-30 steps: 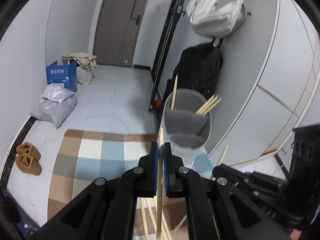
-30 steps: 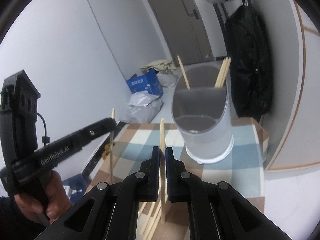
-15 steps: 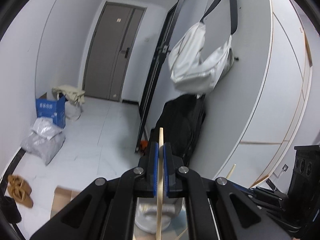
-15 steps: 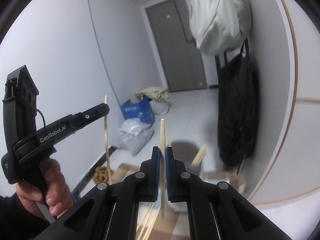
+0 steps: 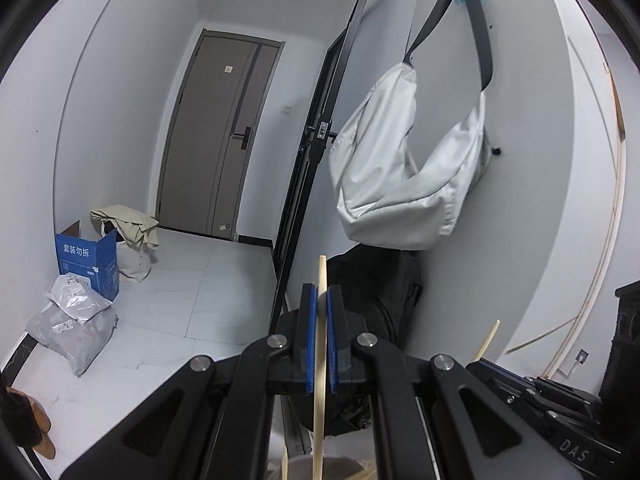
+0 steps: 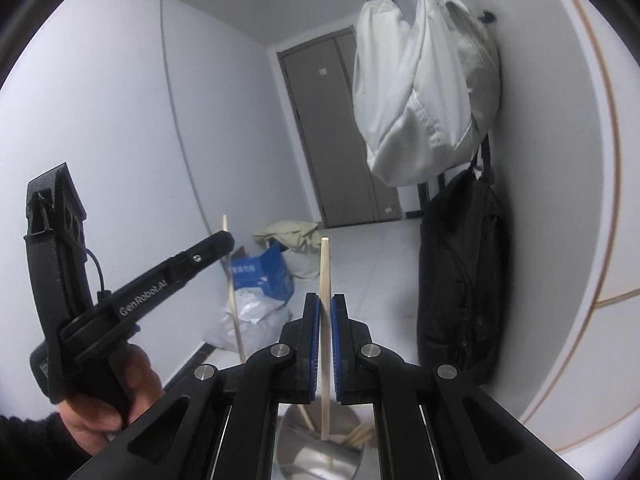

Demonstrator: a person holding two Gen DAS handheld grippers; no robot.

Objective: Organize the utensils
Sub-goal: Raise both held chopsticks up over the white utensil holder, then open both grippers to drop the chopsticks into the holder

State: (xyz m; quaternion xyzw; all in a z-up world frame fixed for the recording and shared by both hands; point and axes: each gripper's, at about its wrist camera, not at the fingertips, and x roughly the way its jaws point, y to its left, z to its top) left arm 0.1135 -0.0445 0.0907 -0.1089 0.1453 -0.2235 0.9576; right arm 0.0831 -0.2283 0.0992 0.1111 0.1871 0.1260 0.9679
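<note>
The left gripper (image 5: 319,336) has its blue pads pressed on a pale wooden chopstick (image 5: 319,360), which stands almost upright between them, its top poking out above the fingertips and its lower length running down out of the bottom of the left wrist view. The right gripper (image 6: 326,344) pinches a second chopstick (image 6: 325,320) the same way, upright, with its lower end hanging over the grey holder (image 6: 316,440) seen at six o'clock between the gripper's arms. A few more sticks (image 6: 358,436) lean inside that holder, at about five o'clock from the held stick's tip.

In the right wrist view the left gripper appears from the side at nine o'clock, gripped by a person's hand (image 6: 108,396) in a dark sleeve, and its chopstick slants down past the fingertips towards seven o'clock. In the left wrist view the right gripper's black body sits at four o'clock, with the tip of its stick showing just above it.

Behind both tools lies a hallway (white tiled floor, grey door at the far end). A light grey bag (image 5: 404,176) hangs on the wall at one o'clock, a black bag (image 6: 460,280) below it. A blue cardboard box (image 5: 90,260) and grey plastic parcels (image 5: 74,320) sit at nine o'clock on the floor.
</note>
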